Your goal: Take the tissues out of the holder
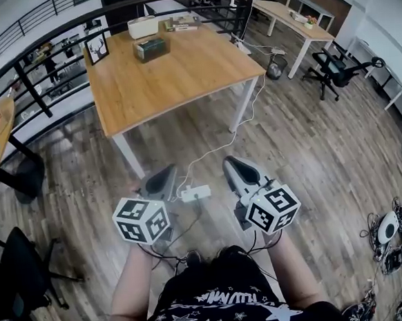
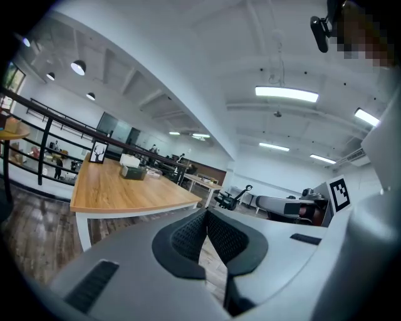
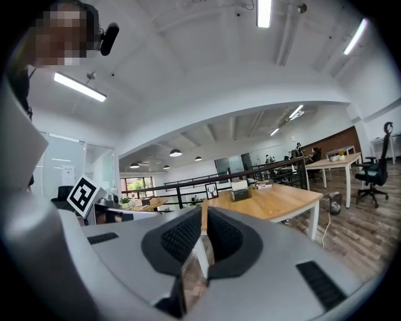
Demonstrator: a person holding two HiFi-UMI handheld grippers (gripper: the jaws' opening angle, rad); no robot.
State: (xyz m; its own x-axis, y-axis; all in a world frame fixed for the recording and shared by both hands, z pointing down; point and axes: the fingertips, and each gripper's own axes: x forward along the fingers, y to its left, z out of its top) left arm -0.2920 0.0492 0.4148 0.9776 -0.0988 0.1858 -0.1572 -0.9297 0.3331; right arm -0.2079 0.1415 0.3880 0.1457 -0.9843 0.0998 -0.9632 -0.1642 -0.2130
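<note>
The left gripper (image 1: 164, 173) and right gripper (image 1: 230, 164) hang over the floor, short of the table (image 1: 181, 82), both with jaws closed on nothing. The holder (image 1: 152, 49) sits on the table near its far edge, and a frame (image 1: 97, 49) stands at the table's far left corner.

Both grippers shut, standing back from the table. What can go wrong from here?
Power strip and its cable lie on the floor on the way to the table: trip risk. Left gripper and right gripper are shut; unopened, they could shove the tissue holder toward the white box behind it.
</note>
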